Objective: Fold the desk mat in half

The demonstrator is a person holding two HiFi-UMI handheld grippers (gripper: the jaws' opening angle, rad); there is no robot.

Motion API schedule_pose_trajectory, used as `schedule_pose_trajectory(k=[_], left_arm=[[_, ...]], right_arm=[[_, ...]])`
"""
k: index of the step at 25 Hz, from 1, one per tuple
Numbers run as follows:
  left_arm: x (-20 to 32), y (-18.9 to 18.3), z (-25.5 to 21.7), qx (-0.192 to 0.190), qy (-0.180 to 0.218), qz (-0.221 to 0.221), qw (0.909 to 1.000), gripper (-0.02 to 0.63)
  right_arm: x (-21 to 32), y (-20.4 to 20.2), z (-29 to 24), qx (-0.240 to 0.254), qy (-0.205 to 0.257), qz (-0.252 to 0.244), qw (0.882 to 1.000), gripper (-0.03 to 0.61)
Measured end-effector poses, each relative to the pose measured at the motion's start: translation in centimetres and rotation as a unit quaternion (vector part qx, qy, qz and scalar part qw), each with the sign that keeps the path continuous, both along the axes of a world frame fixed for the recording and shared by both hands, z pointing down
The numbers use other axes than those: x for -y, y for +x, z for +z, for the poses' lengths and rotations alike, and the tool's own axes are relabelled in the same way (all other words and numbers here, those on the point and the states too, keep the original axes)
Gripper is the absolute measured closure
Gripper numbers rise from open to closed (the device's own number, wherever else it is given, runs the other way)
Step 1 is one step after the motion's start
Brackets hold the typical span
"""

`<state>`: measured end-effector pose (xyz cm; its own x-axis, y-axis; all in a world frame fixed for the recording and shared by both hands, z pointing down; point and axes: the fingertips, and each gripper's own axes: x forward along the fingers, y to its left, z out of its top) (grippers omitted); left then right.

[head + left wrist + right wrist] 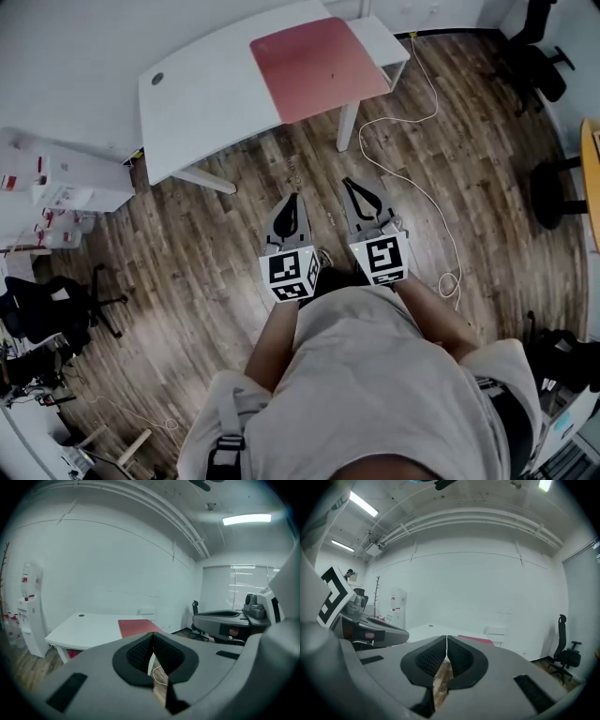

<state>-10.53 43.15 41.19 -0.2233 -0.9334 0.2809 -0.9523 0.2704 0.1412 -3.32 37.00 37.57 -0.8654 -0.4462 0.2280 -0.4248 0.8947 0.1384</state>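
I hold my left gripper point(293, 200) and right gripper point(351, 184) closed and empty, well short of the flat red rectangular desk mat point(319, 67); I judge approaching comes next.

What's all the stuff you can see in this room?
Curved white desk: one, white, ahead by the wall.
Flat red desk mat: one, red, lying flat on the desk's right end.
Thin cable: one, white, looping over the wooden floor right of the desk.
Wheeled office chairs: at least two, black, far right and near left.
Tall water dispenser: one, white, left of the desk.
Left gripper: one, grey, shut and empty, before the person.
Right gripper: one, grey, shut and empty, beside the left.
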Motion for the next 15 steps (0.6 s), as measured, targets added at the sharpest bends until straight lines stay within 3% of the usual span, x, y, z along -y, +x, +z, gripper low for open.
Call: schedule_pose_trajectory(k=[6, 15], left_arm=[[0.5, -0.7, 1.6, -0.019, -0.012, 0.034, 0.9992, 0.601], [3.4, -1.9, 4.2, -0.049, -0.040, 0.034, 0.9974, 0.601]], right_arm=[[-0.1, -1.4, 1.3, -0.018, -0.003, 0.016, 1.000, 0.538], [2.7, -1.9, 3.9, -0.043, -0.029, 0.020, 0.998, 0.538]])
